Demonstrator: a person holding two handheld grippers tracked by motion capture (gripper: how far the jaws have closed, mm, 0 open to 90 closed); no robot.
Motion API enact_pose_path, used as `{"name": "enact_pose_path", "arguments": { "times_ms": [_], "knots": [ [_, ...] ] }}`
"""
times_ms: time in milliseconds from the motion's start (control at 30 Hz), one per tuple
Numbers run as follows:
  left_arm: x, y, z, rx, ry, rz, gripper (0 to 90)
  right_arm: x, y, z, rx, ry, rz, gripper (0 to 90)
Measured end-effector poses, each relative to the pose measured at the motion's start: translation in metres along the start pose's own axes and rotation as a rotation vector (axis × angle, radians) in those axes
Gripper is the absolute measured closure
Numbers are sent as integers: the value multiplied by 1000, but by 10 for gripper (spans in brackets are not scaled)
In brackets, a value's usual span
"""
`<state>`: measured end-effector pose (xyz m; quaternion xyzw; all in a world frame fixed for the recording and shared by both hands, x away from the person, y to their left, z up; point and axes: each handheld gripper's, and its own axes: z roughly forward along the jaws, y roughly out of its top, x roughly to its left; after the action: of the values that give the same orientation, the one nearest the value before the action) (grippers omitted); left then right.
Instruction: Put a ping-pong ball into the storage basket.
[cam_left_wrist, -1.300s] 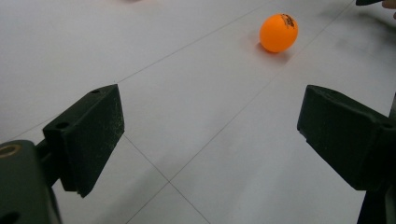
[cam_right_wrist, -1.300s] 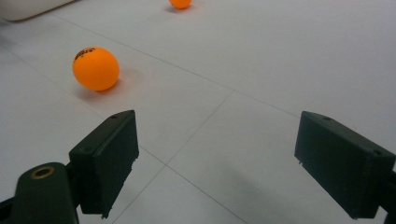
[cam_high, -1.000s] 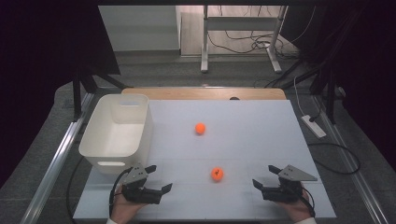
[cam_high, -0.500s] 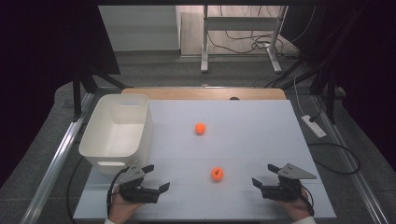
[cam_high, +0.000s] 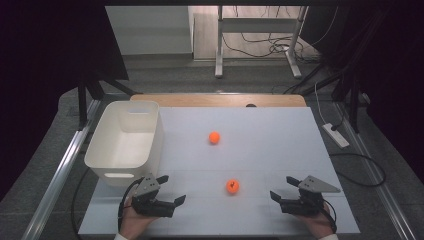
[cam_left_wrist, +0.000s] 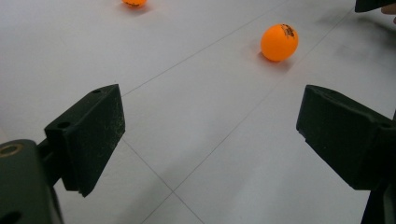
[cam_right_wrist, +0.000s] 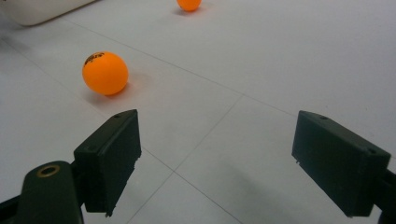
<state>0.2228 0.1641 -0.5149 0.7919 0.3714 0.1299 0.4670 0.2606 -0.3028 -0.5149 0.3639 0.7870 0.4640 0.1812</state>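
the near orange ball (cam_high: 232, 186) lies on the white table (cam_high: 270, 150) in its front half, roughly midway between the two grippers and apart from both. it carries a small dark print, seen on its upper side in both gripper views (cam_left_wrist: 279, 42) (cam_right_wrist: 105, 73). the left gripper (cam_high: 170, 192) sits at the front left of the table, held in a hand (cam_high: 135, 222), its jaws spread wide with nothing between them but bare table; in the left gripper view the ball lies ahead and toward the right jaw, well beyond the jaw tips. the right gripper (cam_high: 282, 189) rests at the front right, also held in a hand (cam_high: 320, 225), with a grey three-cornered plate on top; its jaws are likewise released and wide apart, holding nothing, and in the right gripper view the ball sits ahead, beyond the left jaw. a second orange ball (cam_high: 214, 137) lies farther back near the middle of the table, well apart from the first. a white bin (cam_high: 125, 145) stands at the left side of the table, just behind the left gripper, open at the top. a cable (cam_high: 127, 192) loops from the left gripper toward the table's edge.
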Motion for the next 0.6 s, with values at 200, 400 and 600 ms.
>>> {"name": "enact_pose_path", "arguments": {
  "times_ms": [200,400,600],
  "knots": [
    [2,3,4,13,21,-11,86,-4,-2,2,3,9,1,156],
    [-2,9,6,10,48,-5,87,-4,-1,4,7,20,-11,158],
    [-6,14,13,34,26,-14,86,-2,-1,4,10,16,-27,161]
  ]
}}
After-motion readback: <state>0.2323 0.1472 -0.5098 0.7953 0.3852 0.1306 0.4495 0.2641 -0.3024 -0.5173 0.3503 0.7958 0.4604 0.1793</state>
